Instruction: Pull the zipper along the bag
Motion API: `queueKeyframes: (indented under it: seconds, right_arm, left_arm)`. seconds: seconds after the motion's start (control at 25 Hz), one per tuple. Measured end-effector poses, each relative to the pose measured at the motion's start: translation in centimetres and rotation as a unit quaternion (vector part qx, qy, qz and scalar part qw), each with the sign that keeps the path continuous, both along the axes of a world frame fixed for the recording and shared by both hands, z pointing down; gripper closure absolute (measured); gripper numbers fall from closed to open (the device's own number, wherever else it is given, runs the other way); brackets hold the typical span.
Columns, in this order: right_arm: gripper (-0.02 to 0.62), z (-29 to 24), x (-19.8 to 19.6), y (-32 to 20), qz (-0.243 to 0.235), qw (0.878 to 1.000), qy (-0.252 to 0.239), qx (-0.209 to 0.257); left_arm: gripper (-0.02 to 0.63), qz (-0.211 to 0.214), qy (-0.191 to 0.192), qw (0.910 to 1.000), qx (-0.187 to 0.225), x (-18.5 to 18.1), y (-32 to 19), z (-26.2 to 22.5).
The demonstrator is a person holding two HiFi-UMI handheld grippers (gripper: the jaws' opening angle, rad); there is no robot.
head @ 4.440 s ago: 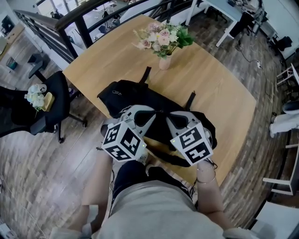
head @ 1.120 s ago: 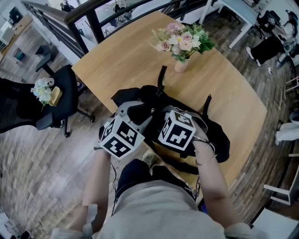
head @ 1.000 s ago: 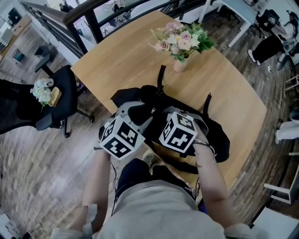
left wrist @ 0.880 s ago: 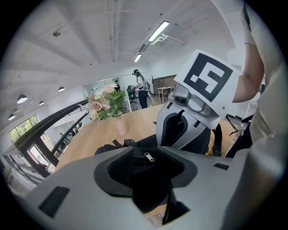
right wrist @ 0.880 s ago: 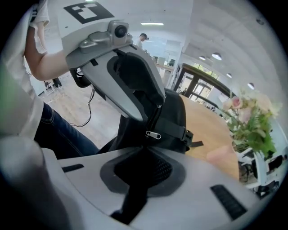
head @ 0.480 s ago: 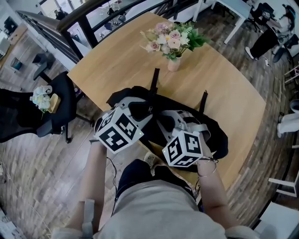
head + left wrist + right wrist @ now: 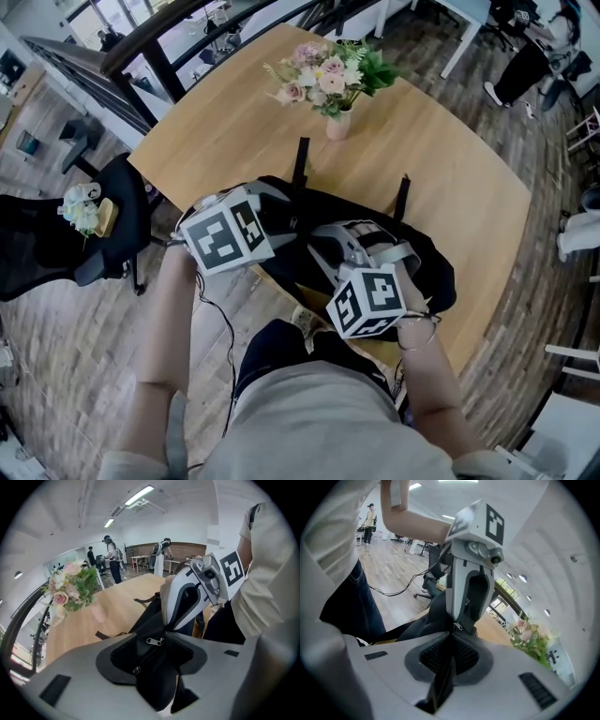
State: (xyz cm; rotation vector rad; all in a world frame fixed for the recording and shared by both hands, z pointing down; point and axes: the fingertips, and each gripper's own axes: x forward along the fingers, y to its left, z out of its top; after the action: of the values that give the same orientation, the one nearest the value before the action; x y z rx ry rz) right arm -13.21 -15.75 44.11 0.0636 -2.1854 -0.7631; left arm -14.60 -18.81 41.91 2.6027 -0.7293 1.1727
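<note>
A black bag (image 7: 427, 272) lies at the near edge of the wooden table (image 7: 234, 122). My left gripper (image 7: 281, 217) comes at it from the left; its jaws have just been opening and stand wide, with a hump of bag fabric (image 7: 157, 677) and two silver zipper pulls (image 7: 154, 641) between them. My right gripper (image 7: 323, 253) faces it, tip to tip. It is shut on a thin black fold of the bag (image 7: 443, 677) right beside a zipper pull (image 7: 458, 626). Whether the pull itself is pinched I cannot tell.
A vase of pink flowers (image 7: 328, 80) stands behind the bag. Two bag straps (image 7: 300, 155) trail toward it. A black office chair (image 7: 103, 216) is left of the table. The person's legs press against the near edge. People stand far off (image 7: 112, 562).
The left gripper has rolled and shifted up and to the left. The right gripper has rolled and drawn back toward the person. The bag stays where it was.
</note>
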Motion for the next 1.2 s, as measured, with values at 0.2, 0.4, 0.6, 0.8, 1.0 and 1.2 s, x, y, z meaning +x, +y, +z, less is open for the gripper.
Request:
queueKeyframes:
  seconds: [0.2,0.4,0.6,0.8,1.0,1.2]
  right_arm:
    - [0.569,0.3,0.0,0.3,-0.029,0.999,0.013,0.025]
    - [0.569,0.7,-0.1,0.7,-0.051,0.997,0.028,0.054]
    - [0.569,0.6,-0.2,0.8,-0.053,0.997,0.023,0.057]
    - [0.569,0.6,-0.3,0.8,-0.069,0.992,0.041,0.097]
    - [0.569,0.4,-0.4,0.7,-0.081,0.985,0.047,0.147]
    - [0.569,0.7,-0.4,0.6,-0.087,0.981,0.055,0.167]
  left_arm:
    - [0.397,0.078,-0.051,0.9948,-0.040,0.9,0.3,1.2]
    - [0.397,0.142,-0.089,0.9821,-0.087,1.6,0.9,2.3]
    - [0.400,0.178,-0.080,0.9719,-0.131,1.2,1.5,2.1]
    - [0.394,0.193,-0.081,0.9648,-0.160,1.0,1.8,2.6]
    - [0.391,0.199,-0.103,0.9575,-0.182,1.1,2.1,3.7]
    - [0.391,0.196,-0.115,0.9538,-0.197,1.3,1.9,4.5]
